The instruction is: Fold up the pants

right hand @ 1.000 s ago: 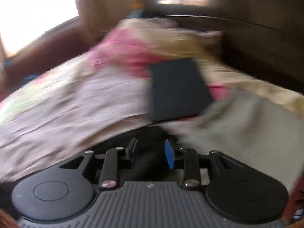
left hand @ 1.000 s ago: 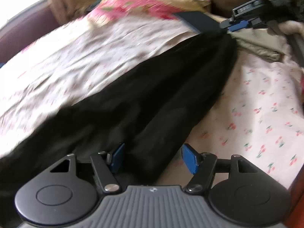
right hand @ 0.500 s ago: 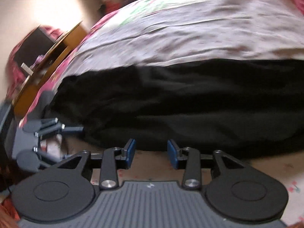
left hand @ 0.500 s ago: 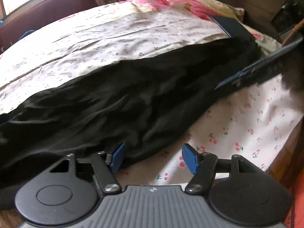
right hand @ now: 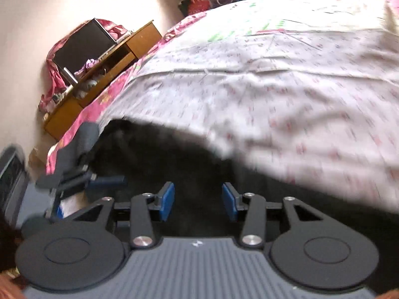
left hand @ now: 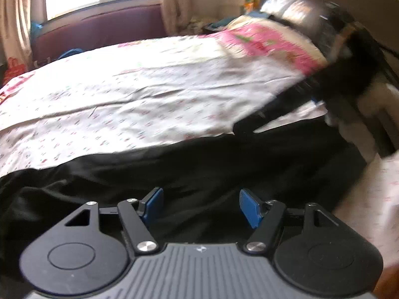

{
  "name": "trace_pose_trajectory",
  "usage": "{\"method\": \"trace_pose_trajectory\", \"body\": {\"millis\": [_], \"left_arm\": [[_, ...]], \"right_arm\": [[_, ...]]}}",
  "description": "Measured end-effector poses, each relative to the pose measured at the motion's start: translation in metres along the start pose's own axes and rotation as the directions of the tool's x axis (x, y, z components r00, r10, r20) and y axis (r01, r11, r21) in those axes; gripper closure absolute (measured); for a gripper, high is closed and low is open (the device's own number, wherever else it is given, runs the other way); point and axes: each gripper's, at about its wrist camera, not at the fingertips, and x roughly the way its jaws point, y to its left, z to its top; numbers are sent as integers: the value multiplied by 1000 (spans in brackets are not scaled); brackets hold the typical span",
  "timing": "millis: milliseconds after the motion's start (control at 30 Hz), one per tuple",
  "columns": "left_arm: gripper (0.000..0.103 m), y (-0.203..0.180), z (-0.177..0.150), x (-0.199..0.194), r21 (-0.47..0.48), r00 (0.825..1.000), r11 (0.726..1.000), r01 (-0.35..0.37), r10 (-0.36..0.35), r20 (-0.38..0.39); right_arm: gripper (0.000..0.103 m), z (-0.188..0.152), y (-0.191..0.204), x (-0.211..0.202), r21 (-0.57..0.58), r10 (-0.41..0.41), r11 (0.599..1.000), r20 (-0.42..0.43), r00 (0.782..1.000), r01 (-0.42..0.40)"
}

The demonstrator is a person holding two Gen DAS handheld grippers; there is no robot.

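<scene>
Black pants (left hand: 199,164) lie stretched along the near edge of a bed with a white floral sheet (left hand: 149,87). My left gripper (left hand: 200,205) is open, its blue pads just above the pants' near edge. The right gripper shows blurred at the right of the left wrist view (left hand: 286,104), over the far end of the pants. In the right wrist view my right gripper (right hand: 198,200) is open over the black pants (right hand: 199,164), holding nothing. The left gripper (right hand: 99,180) shows at the left there, by the pants' other end.
A pink floral pillow (left hand: 269,42) and a dark headboard (left hand: 299,12) lie at the bed's head. A purple bench (left hand: 99,32) stands under the window. A wooden cabinet (right hand: 99,67) with a dark box stands beside the bed.
Both grippers have swung round to face across the bed. The right gripper moved from the pants' middle edge to over the pants. Both jaws stay open.
</scene>
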Motion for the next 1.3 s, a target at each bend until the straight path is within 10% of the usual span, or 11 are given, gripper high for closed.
{"method": "trace_pose_trajectory", "body": {"millis": [133, 433, 767, 1033, 1300], "left_arm": [[22, 22, -16, 20, -65, 998, 997, -49, 46, -45], [15, 26, -37, 27, -102, 998, 993, -54, 53, -15], [12, 28, -37, 34, -116, 999, 993, -36, 35, -6], [8, 28, -36, 38, -102, 999, 994, -39, 38, -16], [6, 28, -36, 40, -98, 999, 994, -38, 36, -20]], "right_arm": [[57, 26, -24, 60, 59, 167, 985, -151, 974, -160], [57, 24, -13, 93, 175, 531, 848, -293, 796, -501], [55, 47, -37, 70, 49, 316, 948, -227, 921, -313], [54, 8, -26, 99, 165, 475, 879, -388, 790, -447], [44, 14, 0, 119, 103, 464, 881, -386, 797, -463]]}}
